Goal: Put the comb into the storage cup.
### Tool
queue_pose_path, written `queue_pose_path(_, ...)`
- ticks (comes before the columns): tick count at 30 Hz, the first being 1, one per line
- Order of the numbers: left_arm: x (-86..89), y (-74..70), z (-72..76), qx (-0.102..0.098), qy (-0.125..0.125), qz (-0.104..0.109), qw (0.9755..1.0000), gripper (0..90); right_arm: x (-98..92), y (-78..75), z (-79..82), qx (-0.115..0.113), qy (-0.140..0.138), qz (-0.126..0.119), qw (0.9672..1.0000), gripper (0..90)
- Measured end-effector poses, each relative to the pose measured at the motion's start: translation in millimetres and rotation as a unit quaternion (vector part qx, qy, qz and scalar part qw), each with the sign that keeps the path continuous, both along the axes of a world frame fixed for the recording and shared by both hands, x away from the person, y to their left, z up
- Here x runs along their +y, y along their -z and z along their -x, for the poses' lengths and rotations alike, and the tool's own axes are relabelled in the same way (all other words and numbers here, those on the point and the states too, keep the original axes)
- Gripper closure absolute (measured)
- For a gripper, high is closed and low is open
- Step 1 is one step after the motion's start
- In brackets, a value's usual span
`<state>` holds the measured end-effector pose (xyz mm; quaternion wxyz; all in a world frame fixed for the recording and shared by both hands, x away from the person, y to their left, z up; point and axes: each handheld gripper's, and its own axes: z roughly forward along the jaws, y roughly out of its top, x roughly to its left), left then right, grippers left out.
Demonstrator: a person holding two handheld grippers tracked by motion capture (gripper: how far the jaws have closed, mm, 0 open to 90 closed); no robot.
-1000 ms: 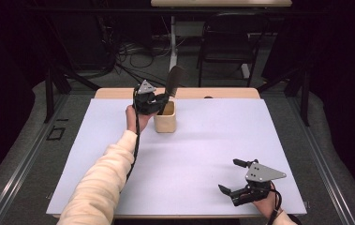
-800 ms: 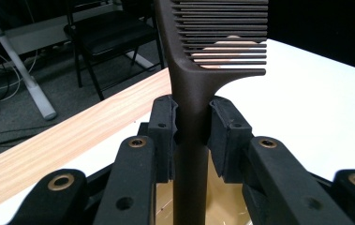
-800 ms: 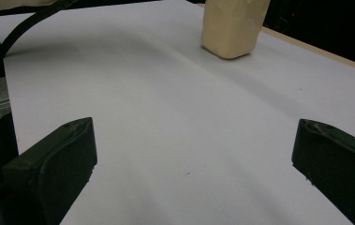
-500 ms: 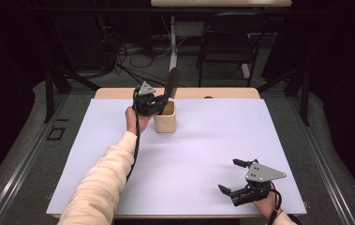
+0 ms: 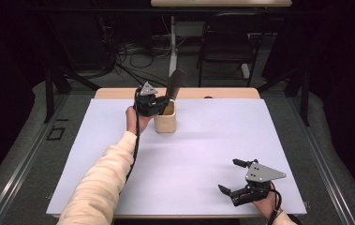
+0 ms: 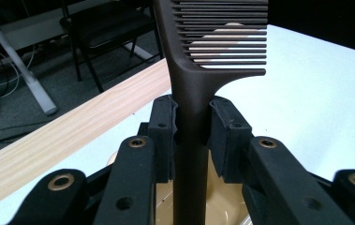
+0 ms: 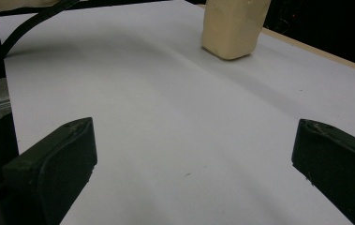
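The left tongs (image 6: 191, 136) pinch the handle of a dark comb (image 6: 198, 93), and the handle goes down into a small beige cup (image 5: 165, 121) that stands at the far left part of the white counter (image 5: 203, 154). In the left gripper view the lower end of the handle is already inside the cup, over its pale inner bottom, while the pads press on the handle from both sides. So I judge that the placing is almost done: the comb is in the cup, and what is left is to release it and to take the hand away.

The long axis of the comb is nearly upright, with a lean to the far right in the high view. The toothed end points up and out of the cup, the handle end points down.

The right tongs (image 5: 233, 177) are spread wide and hold nothing. They rest at the near right part of the counter, well apart from the cup.
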<state>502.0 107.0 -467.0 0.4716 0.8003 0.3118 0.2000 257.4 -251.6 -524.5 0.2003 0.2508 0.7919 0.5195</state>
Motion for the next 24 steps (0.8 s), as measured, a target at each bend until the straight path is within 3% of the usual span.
queue_pose_path(24, -8.1, 3.5, -0.6, 0.011, 0.016, -0.02, 0.9996, 72.0, -0.1, -0.2, 0.4, -0.001, 0.0, 0.001, 1.0, 0.0)
